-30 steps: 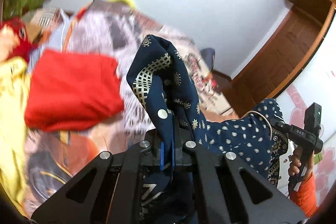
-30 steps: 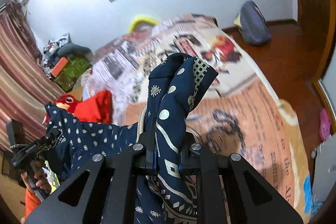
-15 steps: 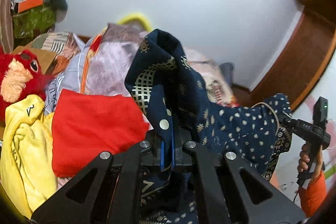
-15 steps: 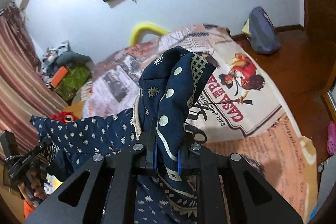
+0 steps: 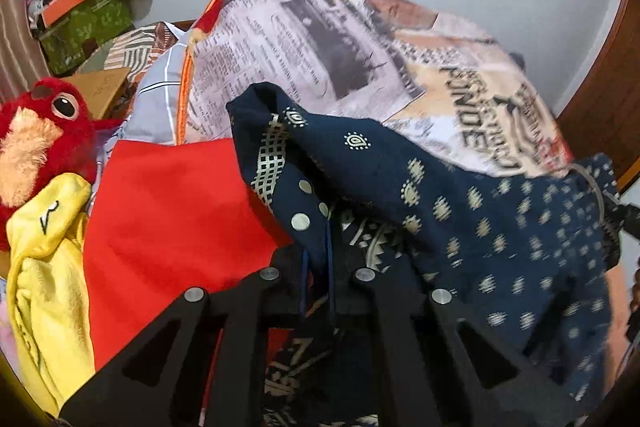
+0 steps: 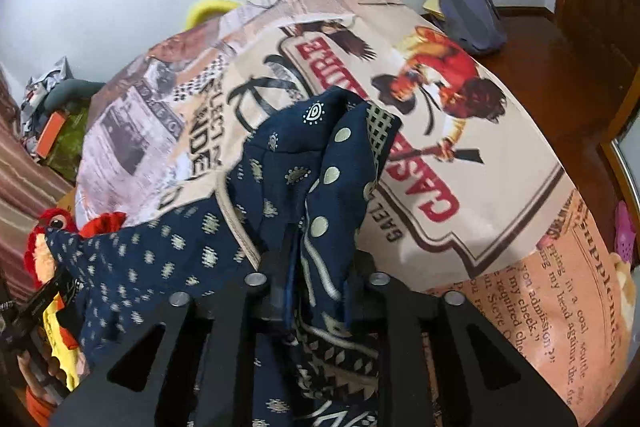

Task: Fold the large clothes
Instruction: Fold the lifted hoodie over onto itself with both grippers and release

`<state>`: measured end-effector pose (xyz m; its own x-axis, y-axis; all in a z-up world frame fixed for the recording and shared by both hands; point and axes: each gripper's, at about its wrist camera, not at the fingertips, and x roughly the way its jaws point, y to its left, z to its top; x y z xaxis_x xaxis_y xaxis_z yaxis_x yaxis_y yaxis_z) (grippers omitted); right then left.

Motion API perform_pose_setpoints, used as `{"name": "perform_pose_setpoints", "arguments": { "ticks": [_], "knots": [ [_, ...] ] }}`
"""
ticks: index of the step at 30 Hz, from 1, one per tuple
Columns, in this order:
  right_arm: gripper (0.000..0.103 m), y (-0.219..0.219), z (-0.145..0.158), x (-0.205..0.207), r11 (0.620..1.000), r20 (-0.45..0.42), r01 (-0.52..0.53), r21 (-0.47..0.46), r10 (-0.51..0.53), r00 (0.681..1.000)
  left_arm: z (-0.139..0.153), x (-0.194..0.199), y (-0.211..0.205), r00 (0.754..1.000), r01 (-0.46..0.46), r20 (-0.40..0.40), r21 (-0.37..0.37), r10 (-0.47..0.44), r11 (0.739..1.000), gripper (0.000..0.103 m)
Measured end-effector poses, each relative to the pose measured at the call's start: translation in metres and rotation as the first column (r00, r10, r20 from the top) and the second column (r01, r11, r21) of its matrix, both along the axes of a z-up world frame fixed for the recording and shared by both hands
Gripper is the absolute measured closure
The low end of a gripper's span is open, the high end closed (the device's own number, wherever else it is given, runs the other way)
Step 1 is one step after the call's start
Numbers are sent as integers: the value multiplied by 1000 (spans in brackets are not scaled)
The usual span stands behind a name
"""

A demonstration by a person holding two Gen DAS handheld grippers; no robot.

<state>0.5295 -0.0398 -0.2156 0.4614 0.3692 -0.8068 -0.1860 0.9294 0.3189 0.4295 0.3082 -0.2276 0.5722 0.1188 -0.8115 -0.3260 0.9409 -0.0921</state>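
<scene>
Both tongs' tips buried in navy garment [image 5: 460,227], right tongs [image 5: 624,217] mostly cropped

One navy garment [image 5: 460,227], one red cloth [image 5: 168,219], one yellow cloth [image 5: 48,287], one plush bird [image 5: 36,139].

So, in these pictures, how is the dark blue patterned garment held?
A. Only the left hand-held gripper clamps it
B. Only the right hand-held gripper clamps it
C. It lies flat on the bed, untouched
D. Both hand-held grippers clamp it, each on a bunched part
D: the left hand-held gripper and the right hand-held gripper each pinch a bunch of the dark blue garment, which stretches between them.
</scene>
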Motion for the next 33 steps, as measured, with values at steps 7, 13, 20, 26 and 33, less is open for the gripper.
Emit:
{"name": "perform_pose_setpoints", "arguments": {
  "ticks": [7,13,20,26,33],
  "knots": [
    [49,-18,18,-27,993,-4,15,-118,-16,1000,-2,-22,-21,995,58,-91,84,-51,995,63],
    [24,-27,69,-83,983,102,-13,-181,31,994,39,-65,-41,997,71,-45,75,-68,995,48],
    [19,-23,128,-156,966,228,-106,-235,161,960,105,-128,-68,992,115,33,112,-119,987,46],
    [7,-26,153,-208,975,265,-130,-178,175,948,138,-186,-81,985,143,77,114,-152,983,34],
    [7,-32,146,-252,971,279,-139,-193,190,941,133,-248,-89,984,154,82,59,-158,986,22]
  ]
}}
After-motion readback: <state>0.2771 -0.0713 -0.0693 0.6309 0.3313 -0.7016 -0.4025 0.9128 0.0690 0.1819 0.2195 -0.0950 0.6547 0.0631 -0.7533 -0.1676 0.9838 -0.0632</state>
